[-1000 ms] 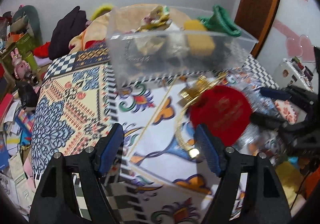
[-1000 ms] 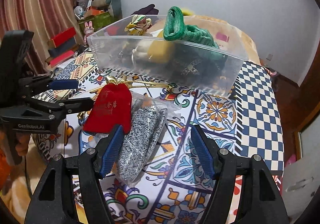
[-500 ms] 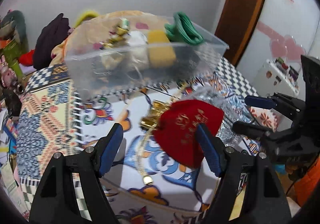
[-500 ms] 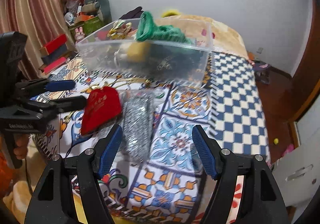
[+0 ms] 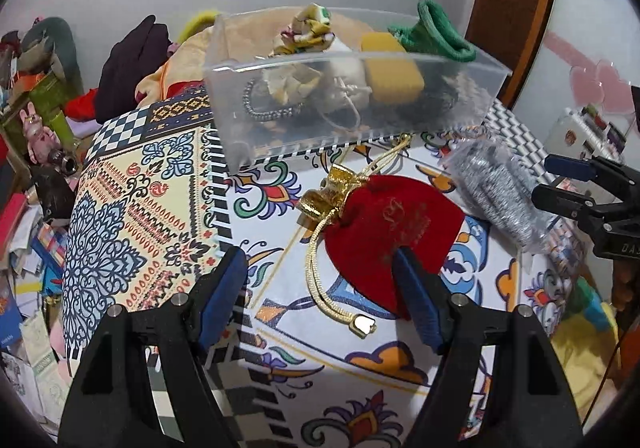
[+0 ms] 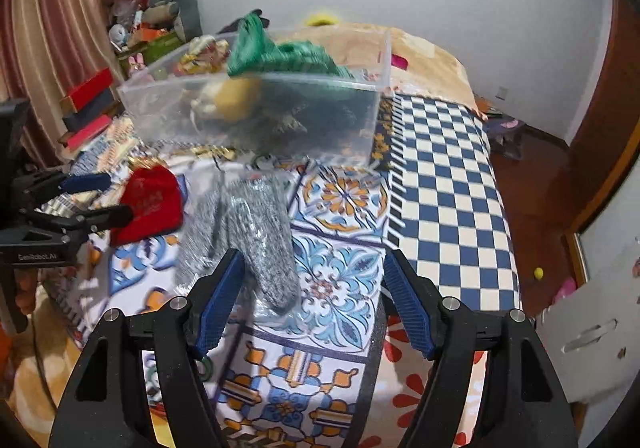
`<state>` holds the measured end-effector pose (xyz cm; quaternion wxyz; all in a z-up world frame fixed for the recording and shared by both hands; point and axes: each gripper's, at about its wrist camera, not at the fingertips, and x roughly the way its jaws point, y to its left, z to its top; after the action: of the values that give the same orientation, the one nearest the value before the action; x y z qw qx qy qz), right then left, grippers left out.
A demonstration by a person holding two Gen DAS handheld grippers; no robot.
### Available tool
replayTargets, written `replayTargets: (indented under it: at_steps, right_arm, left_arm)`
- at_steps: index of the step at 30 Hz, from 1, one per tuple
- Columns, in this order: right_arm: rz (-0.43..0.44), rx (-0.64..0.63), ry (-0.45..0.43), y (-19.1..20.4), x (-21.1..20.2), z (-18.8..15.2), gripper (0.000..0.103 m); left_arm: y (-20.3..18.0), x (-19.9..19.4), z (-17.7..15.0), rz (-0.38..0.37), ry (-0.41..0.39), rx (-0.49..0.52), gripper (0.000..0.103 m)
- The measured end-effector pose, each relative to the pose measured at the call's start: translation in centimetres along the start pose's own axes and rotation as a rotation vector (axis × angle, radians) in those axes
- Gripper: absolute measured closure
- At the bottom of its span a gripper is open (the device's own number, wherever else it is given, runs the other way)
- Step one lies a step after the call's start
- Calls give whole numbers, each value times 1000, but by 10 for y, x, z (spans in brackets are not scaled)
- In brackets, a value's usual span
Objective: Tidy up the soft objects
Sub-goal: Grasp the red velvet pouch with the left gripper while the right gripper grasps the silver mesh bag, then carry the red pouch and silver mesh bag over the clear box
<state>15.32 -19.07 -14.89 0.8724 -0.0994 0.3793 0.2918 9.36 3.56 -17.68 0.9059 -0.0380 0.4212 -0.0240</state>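
A red velvet pouch (image 5: pixel 394 226) with a gold drawstring lies on the patterned bed cover; it also shows in the right wrist view (image 6: pixel 150 204). My left gripper (image 5: pixel 320 300) is open and empty, its right finger at the pouch's near edge. A grey knit item in clear plastic (image 6: pixel 244 232) lies right of the pouch, also in the left wrist view (image 5: pixel 498 188). My right gripper (image 6: pixel 312 300) is open and empty, just in front of the grey item. A clear plastic bin (image 5: pixel 352 104) behind them holds a green knit piece (image 6: pixel 280 52), a yellow block and other soft things.
Clutter of boxes and toys (image 5: pixel 36 120) stands at the bed's left. A folded blanket and dark clothes (image 5: pixel 132 64) lie behind the bin. The checkered part of the cover (image 6: pixel 448 176) stretches right. A wooden door (image 5: pixel 516 0) is at the far right.
Both grippers have shifted their view: the left now sits closer over the red pouch, the right has swung left toward the grey item. Nothing was grasped.
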Motion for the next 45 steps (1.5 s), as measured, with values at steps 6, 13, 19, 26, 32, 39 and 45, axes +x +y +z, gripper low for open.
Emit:
replayTargets:
  at_steps: [6,13,19,26,32,39,45]
  right_arm:
    - [94,-1,-5,16,4,14,32]
    - [90,-36,71,32,36,3,32]
    - [57,-49,34,31,30,1,60]
    - [68,-28,-10,24,17,5,78]
    - [67,-32,-70,25,-3,12,78]
    - [60,-32,-172,24,-30,28,78]
    - [57,-27,-250,24,-42,51,78]
  left_arm:
    - [-14,-2,14,-52,-37,-5,28]
    - [-26,23,19,-63,-21,-24,31]
    - [-32,26,18,-51,-50,4,63]
    - [-27,16,17,-85,-69,-28,81]
    - [-20,-16,20,-82,-136,-31,83]
    - [-18,-58,36,-73,-250,-24,83]
    - [-12,-83,60,-50,-352,-23,83]
